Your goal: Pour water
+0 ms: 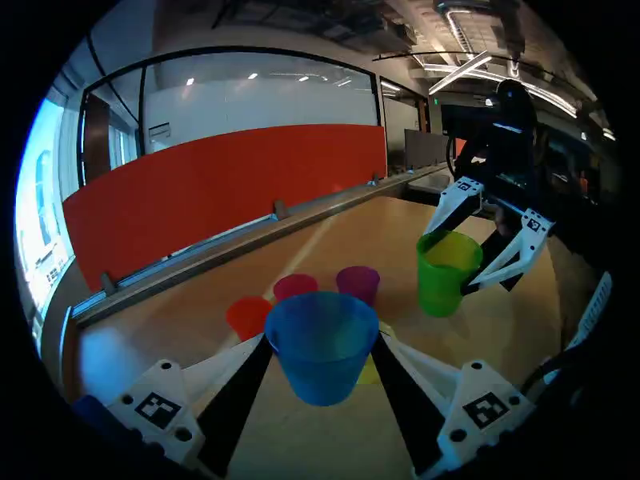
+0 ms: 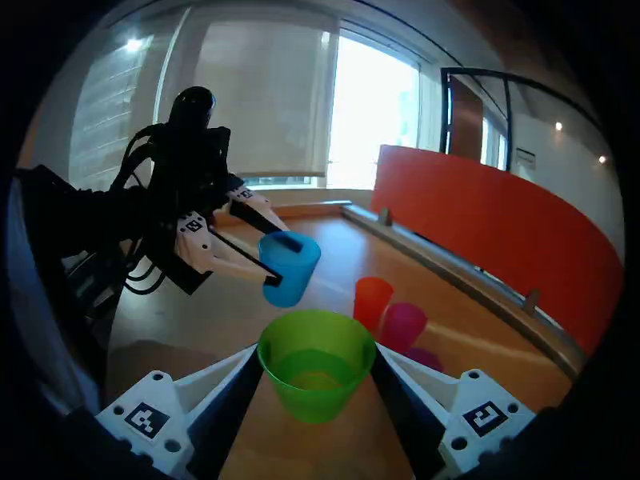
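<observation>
Left gripper (image 1: pixel 322 340), seen from its own camera: both white fingers, fronted with black pads, press on the sides of a translucent blue plastic cup (image 1: pixel 322 352), just under its rim; the cup stands mouth up between them; its contents cannot be told.

Right gripper (image 2: pixel 317 352), seen from its own camera: fingers clamped either side of a translucent green plastic cup (image 2: pixel 316 380), also mouth up; a little clear liquid appears to lie at its bottom.

From the left gripper view the right gripper (image 1: pixel 445 261) sits farther off to the right with the green cup (image 1: pixel 446 276) between its fingers; a dark handle and cables rise behind it.

From the right gripper view the left gripper (image 2: pixel 288 264) holds the blue cup (image 2: pixel 288 270) slightly tilted, up and to the left of the green one; the two cups are apart, not touching.

Both sit over a pale wooden table (image 1: pixel 352 232); whether either cup rests on it or is lifted, cannot tell.

Near the blue cup stands a cluster of small plastic cups: an orange cup (image 1: pixel 248 316), a pink cup (image 1: pixel 295 286) and a purple cup (image 1: pixel 358 284) in a row, close together; a yellow cup (image 1: pixel 370 372) shows partly from behind the blue one.

A long orange-red partition (image 1: pixel 224 184) runs along the table's far edge; a bright window (image 2: pixel 372 120) lies beyond.
</observation>
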